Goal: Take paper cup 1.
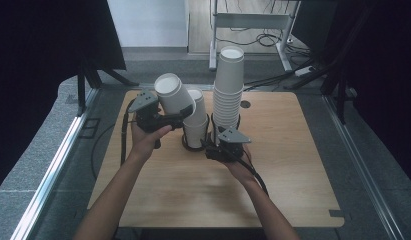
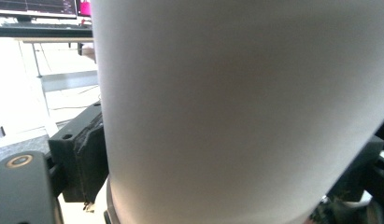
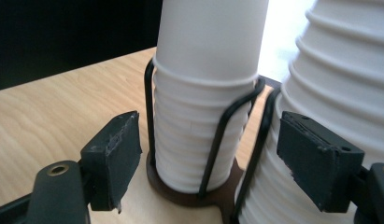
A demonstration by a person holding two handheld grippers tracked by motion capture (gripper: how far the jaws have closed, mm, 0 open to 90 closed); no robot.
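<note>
The tall cup stack and shorter stack stand in a black wire holder mid-table. The left gripper pinches a tilted paper cup above the shorter stack; the right gripper, jaws spread and empty, straddles the holder's wires. A crooked descent could jam the cup or topple the stacks.

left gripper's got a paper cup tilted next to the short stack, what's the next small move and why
Probably tip the paper cup upright and bring it over the short stack in the black wire holder, then lower it on. The left gripper is clamped on the cup, which leans mouth-up beside that stack, not yet nested. The right gripper sits low by the holder's base with nothing gripped, beside the tall stack.
</note>
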